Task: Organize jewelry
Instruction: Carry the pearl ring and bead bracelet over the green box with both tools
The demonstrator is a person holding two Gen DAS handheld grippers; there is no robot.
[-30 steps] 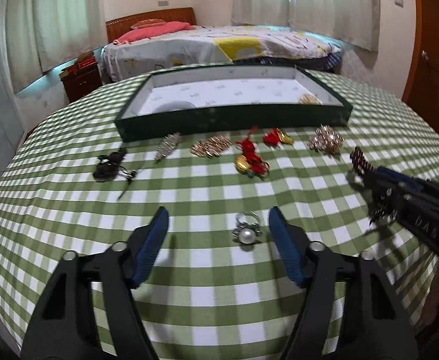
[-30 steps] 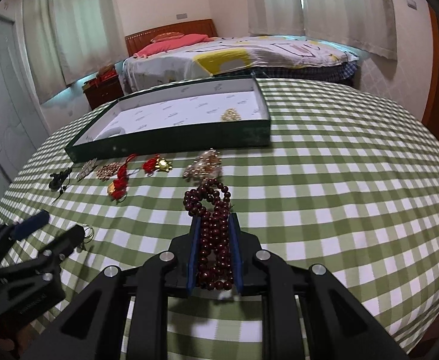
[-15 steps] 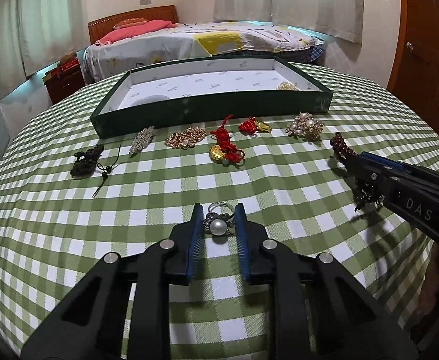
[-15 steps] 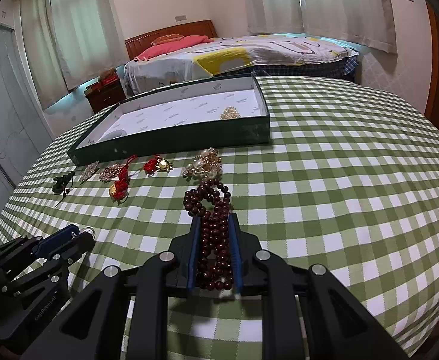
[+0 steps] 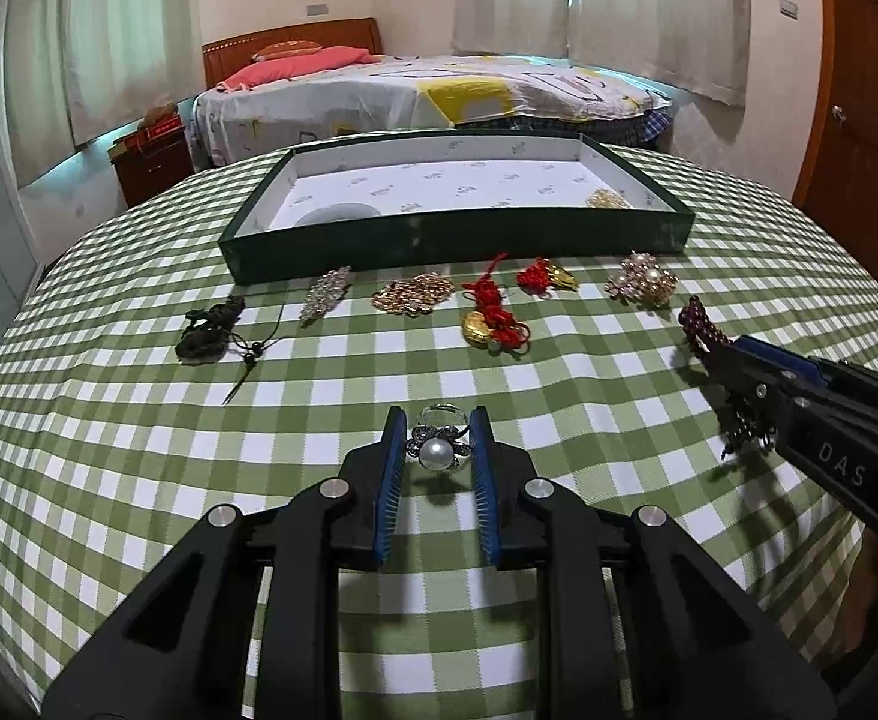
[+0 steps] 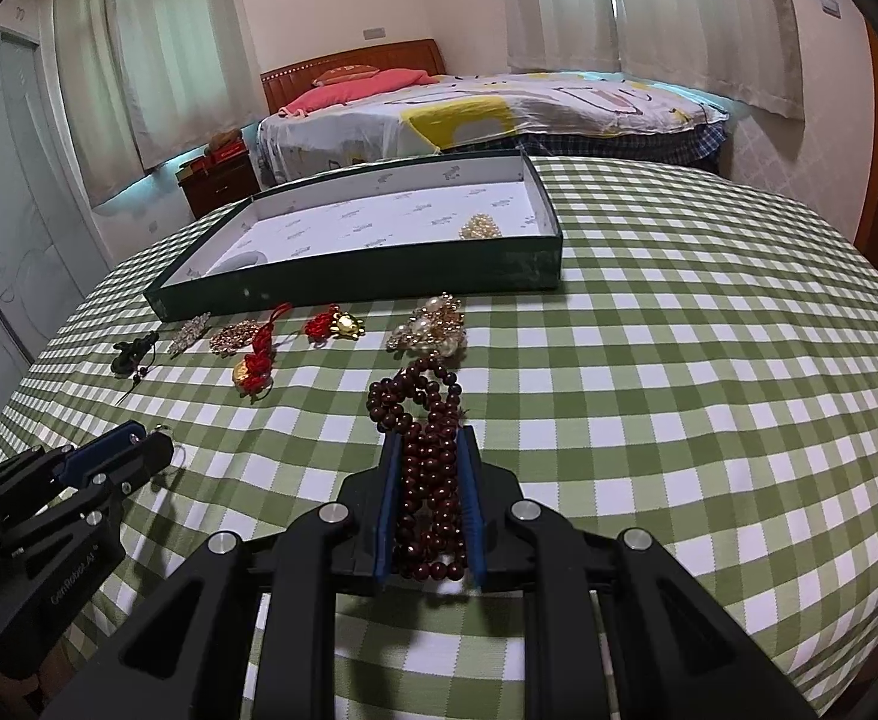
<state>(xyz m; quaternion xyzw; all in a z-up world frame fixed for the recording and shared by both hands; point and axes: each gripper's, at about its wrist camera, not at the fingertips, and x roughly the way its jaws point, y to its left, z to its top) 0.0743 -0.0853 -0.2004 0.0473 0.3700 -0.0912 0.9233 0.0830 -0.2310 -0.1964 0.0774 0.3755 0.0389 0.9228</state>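
Both claws loaded, left claw (image 5: 437,441) clamped on pearl ring (image 5: 437,451), right claw (image 6: 429,462) pinching bead bracelet (image 6: 426,456): carry level over the green tray (image 6: 379,279) wall, release low inside.

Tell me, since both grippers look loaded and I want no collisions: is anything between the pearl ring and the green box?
The left gripper holds the pearl ring. A row of jewelry lies before the green box; the gold brooch and red knot charm sit straight ahead. Its near wall needs clearing too.

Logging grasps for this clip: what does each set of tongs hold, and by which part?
Left tongs pinch the pearl ring by its flower head. Right tongs clamp the dark red bead bracelet across its bunched strands.
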